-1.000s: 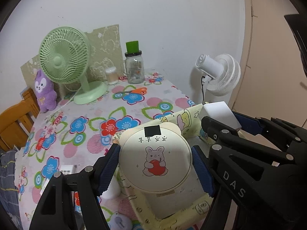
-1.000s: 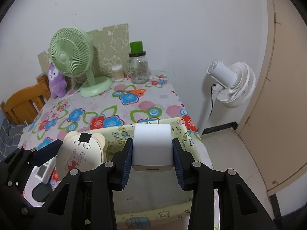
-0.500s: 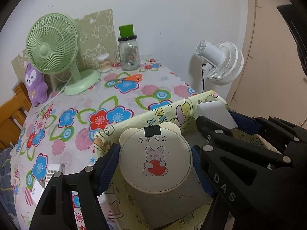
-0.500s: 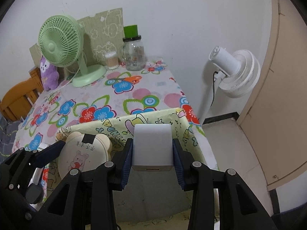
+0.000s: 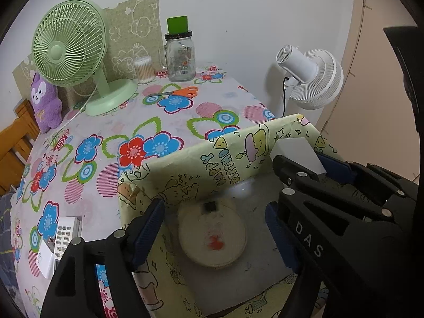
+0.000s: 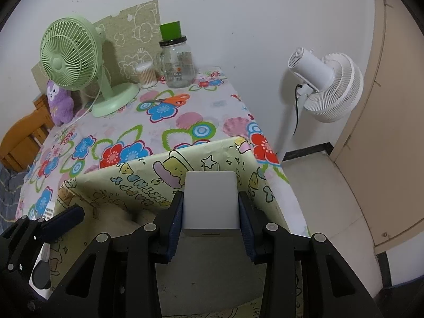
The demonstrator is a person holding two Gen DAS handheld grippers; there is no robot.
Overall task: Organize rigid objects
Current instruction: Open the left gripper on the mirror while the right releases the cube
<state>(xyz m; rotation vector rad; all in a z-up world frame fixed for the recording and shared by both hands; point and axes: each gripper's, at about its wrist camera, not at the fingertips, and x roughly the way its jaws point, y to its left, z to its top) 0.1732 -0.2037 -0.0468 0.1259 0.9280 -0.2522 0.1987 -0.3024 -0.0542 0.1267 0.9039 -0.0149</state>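
Left gripper (image 5: 214,220) hanging over the box with both black jaws spread wide, blue pads (image 5: 148,228) facing each other across a big gap, touching nothing, nothing pinched between them. Pointing forward and down. Right gripper (image 6: 210,216) closed up tight on the white adapter (image 6: 210,201), blue pads (image 6: 176,222) pressed flat against both its sides, block sticking out past the fingertips. Sits just to the right of the left one, close alongside, black frame with "DAS" lettering filling the lower right of the left wrist view, fingers aimed the same way
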